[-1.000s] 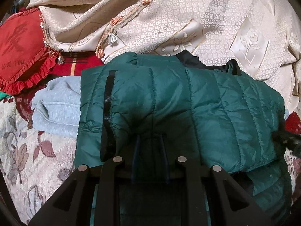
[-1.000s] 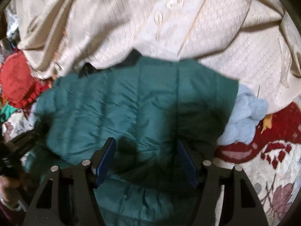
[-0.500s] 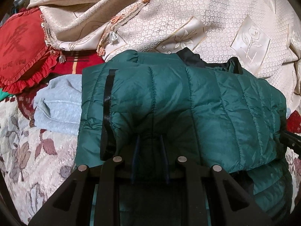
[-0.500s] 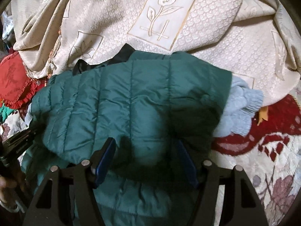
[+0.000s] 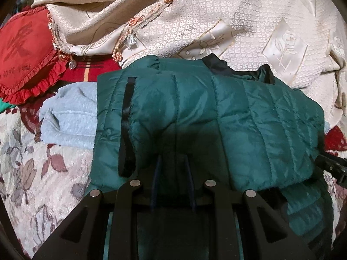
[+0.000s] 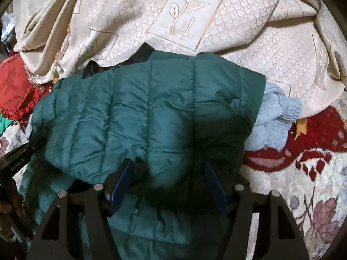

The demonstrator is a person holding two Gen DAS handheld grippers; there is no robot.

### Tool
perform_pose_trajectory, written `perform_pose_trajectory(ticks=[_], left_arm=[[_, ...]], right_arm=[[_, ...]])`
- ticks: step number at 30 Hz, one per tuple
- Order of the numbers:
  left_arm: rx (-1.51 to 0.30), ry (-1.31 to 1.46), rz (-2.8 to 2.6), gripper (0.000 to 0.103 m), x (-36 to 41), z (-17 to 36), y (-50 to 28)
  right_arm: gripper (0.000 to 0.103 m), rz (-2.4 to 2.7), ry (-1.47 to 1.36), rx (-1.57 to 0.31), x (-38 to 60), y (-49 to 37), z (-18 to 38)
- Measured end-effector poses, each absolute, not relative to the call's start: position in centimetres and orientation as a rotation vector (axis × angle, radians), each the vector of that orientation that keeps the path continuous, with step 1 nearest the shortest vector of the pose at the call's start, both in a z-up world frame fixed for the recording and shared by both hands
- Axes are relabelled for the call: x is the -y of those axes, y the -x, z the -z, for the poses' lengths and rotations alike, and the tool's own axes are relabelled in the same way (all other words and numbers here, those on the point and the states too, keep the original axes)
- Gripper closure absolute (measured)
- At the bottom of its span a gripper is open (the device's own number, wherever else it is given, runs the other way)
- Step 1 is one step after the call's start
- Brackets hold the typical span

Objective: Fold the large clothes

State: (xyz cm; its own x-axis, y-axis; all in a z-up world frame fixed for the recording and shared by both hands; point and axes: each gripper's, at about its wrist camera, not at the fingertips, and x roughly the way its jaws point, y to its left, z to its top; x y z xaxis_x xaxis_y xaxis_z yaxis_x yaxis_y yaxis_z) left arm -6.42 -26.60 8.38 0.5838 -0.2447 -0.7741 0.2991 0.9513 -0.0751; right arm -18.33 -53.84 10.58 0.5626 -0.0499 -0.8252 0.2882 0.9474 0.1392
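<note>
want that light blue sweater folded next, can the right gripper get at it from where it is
Probably yes. The light blue sweater pokes out bare to the right of the green puffer jacket, and the right gripper has its jaws wide open. Most of it lies under the jacket, though.

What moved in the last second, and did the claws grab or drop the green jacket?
The right claw drew back and tilted up: the green puffer jacket sank lower in its view and the tulip square on the cream bedspread appeared. Its fingers stayed spread wide. The left claw stayed narrowly closed at the jacket's hem. Nothing was newly grabbed or dropped.
</note>
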Motion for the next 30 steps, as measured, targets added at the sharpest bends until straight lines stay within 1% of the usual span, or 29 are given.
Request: perform_pose_trajectory(ticks=[4,8,30], left_arm=[[-0.903,-0.06,0.319,0.098,25.4,-8.8,7.8],[-0.925,-0.058,0.308,0.091,24.2,-8.8,9.4],[-0.994,-0.08,0.293,0.09,18.3,-8.7,18.2]], right_arm=[[0.03,0.218,-0.254,-0.966,53.7,20.0,-11.3],[0.029,0.229,-0.276,-0.995,53.7,22.1,-11.0],[0.028,0.218,-0.317,-1.075,51.6,32.8,-10.1]])
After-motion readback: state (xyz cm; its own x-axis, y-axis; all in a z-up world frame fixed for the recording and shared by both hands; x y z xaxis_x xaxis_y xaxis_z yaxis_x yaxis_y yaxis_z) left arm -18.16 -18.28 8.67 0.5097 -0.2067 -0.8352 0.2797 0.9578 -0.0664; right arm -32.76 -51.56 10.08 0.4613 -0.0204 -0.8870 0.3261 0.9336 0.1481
